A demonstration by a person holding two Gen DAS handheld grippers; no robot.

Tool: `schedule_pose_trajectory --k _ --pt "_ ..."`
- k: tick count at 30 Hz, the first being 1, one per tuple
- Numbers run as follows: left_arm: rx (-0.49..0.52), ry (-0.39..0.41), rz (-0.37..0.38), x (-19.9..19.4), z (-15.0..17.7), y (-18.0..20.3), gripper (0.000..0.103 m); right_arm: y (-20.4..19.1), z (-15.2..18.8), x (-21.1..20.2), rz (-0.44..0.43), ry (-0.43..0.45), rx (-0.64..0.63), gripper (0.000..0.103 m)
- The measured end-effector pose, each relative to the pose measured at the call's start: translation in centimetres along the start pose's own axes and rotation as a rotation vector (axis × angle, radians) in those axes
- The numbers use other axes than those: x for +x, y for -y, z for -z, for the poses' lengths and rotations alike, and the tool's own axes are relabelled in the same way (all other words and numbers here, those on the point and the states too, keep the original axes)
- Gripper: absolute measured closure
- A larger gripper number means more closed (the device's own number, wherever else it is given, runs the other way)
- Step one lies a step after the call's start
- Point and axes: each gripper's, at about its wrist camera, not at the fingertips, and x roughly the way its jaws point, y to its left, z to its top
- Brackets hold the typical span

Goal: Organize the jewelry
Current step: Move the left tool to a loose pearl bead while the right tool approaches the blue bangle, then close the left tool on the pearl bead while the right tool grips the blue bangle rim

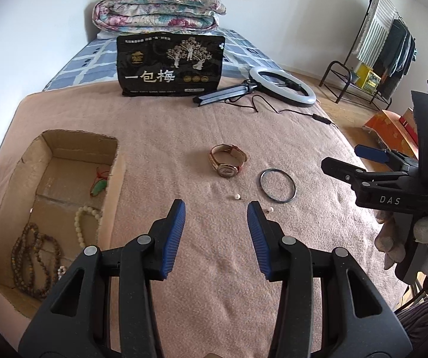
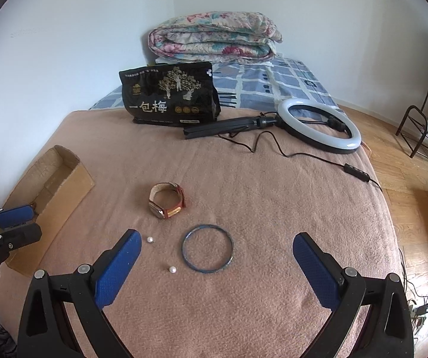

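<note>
Both grippers hovered low over the blanket (image 2: 243, 185), spread wide and empty: the right gripper (image 2: 217, 256) framed the bangle (image 2: 207, 249) at twelve o'clock, and the left gripper (image 1: 216, 220) faced the watch (image 1: 227, 161) at twelve.

I see a fuzzy, matt pink blanket (image 2: 243, 179) under everything. The bangle (image 2: 207, 248) looks like thin metal with a dull sheen; both pearls (image 2: 172, 269) are glossy. The box (image 1: 62, 161) is rough brown cardboard. My claw pads (image 1: 174, 232) look like ribbed blue rubber on matt black plastic.
</note>
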Motion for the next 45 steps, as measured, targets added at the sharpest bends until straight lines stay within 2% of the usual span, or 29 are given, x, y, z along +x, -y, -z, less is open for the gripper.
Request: schedule_pose_trajectory --k 3,6,9,12,21,23,30,35,37,45 --pt "0.008 -0.014 0.024 1.6 -0.2 0.9 0.059 1.0 0.5 1.1 -0.006 -0.023 0.021 0.0" --pt "0.028 -0.027 0.031 3.5 -0.2 1.7 0.068 1.5 0.9 2.3 -0.01 -0.046 0.023 0.0" --pt "0.02 -0.05 0.038 5.4 0.0 1.9 0.07 1.5 1.3 3.6 -0.021 -0.063 0.008 0.0" --pt "0.003 -0.073 0.056 7.2 0.2 1.8 0.079 1.5 1.7 4.7 -0.032 -0.077 -0.004 0.0" --pt "0.054 -0.103 0.056 11.0 0.5 2.6 0.08 1.5 2.8 8.2 -0.059 -0.139 -0.022 0.001" --pt "0.068 -0.108 0.053 11.7 0.5 2.7 0.084 1.5 2.9 8.7 -0.072 -0.15 -0.029 0.004" --pt "0.09 -0.125 0.036 13.9 0.4 2.7 0.084 1.6 3.3 10.2 -0.093 -0.182 -0.045 0.012" --pt "0.103 -0.127 0.023 14.9 0.4 2.6 0.085 1.4 3.5 10.7 -0.113 -0.192 -0.054 0.013" --pt "0.108 -0.128 0.015 15.2 0.4 2.6 0.091 1.1 3.4 10.8 -0.115 -0.193 -0.06 0.013" --pt "0.12 -0.125 0.011 15.8 0.8 2.7 0.094 0.5 3.3 11.4 -0.113 -0.199 -0.083 0.013"
